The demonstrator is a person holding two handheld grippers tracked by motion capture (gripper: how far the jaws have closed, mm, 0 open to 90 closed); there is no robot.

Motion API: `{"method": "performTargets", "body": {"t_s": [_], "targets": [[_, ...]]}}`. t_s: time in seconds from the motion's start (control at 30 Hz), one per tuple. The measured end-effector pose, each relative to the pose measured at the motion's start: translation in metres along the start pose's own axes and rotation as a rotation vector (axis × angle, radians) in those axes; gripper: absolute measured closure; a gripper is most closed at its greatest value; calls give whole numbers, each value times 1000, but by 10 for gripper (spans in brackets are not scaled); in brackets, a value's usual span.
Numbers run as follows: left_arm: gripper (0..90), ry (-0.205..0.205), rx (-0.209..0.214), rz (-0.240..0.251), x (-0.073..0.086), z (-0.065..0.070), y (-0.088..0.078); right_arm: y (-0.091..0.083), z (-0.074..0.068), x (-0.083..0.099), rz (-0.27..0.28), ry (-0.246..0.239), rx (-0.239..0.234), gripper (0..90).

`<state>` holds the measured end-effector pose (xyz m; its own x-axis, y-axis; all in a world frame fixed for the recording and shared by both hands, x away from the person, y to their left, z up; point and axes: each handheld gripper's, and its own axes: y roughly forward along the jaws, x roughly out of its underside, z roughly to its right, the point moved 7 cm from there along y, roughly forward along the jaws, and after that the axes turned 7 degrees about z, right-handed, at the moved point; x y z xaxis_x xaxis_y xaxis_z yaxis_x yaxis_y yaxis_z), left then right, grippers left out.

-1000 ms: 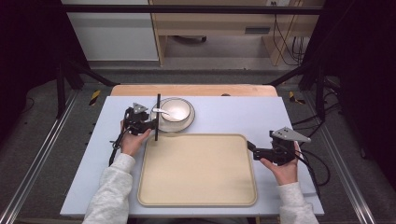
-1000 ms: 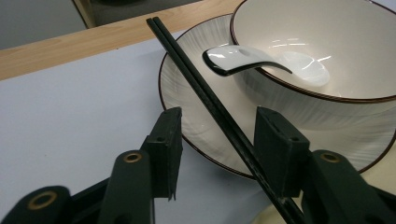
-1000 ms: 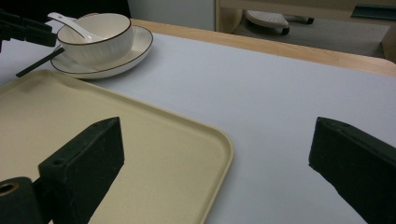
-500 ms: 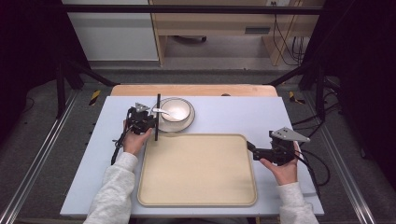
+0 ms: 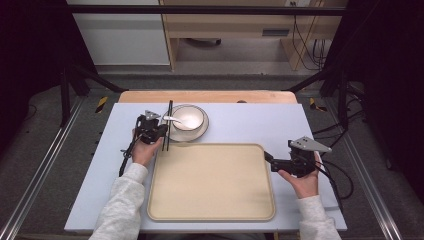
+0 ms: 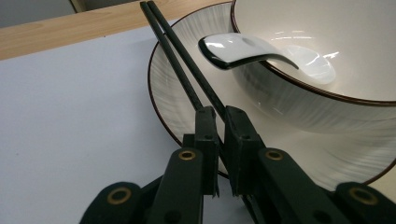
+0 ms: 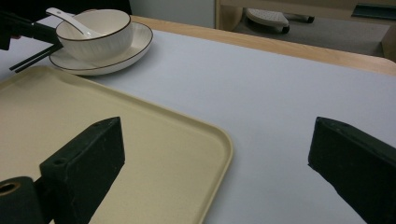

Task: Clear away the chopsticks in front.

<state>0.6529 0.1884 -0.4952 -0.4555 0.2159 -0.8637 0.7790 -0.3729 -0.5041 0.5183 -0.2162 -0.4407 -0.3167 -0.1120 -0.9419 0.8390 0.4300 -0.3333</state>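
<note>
Little has changed from a moment earlier: both hands and their tools sit where they were, and the dishes have not shifted. The left gripper [image 5: 161, 131] has its jaws pinched narrowly on a pair of black chopsticks [image 6: 187, 77], which lie along the left edge of the plate [image 6: 173, 100] at the far side of the table [image 5: 240, 120]. A white bowl [image 5: 189, 118] stands on that plate, with a white spoon [image 6: 238, 49] resting in it, handle over the rim. The right gripper [image 5: 268, 158] hovers at the right edge of the beige tray [image 5: 210, 185], jaws spread wide and holding nothing, one over the tray's corner and the other over the bare table.
</note>
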Motion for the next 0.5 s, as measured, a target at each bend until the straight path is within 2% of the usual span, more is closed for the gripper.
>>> {"method": "performTargets", "body": {"t_s": [0.23, 0.27, 0.37, 0.47, 0.5], "targets": [[843, 13, -2, -6, 1, 1, 0, 0, 0, 0, 0, -1, 1, 41], [804, 9, 0, -4, 0, 1, 1, 0, 0, 0, 1, -1, 0, 40], [766, 4, -7, 9, -2, -2, 0, 0, 0, 0, 2, 2, 0, 40], [724, 18, -15, 2, -5, -3, 0, -1, 0, 0, 2, 2, -1, 41], [711, 35, -23, -3, -8, -4, 2, -1, 1, 0, 4, 0, 1, 41]]}}
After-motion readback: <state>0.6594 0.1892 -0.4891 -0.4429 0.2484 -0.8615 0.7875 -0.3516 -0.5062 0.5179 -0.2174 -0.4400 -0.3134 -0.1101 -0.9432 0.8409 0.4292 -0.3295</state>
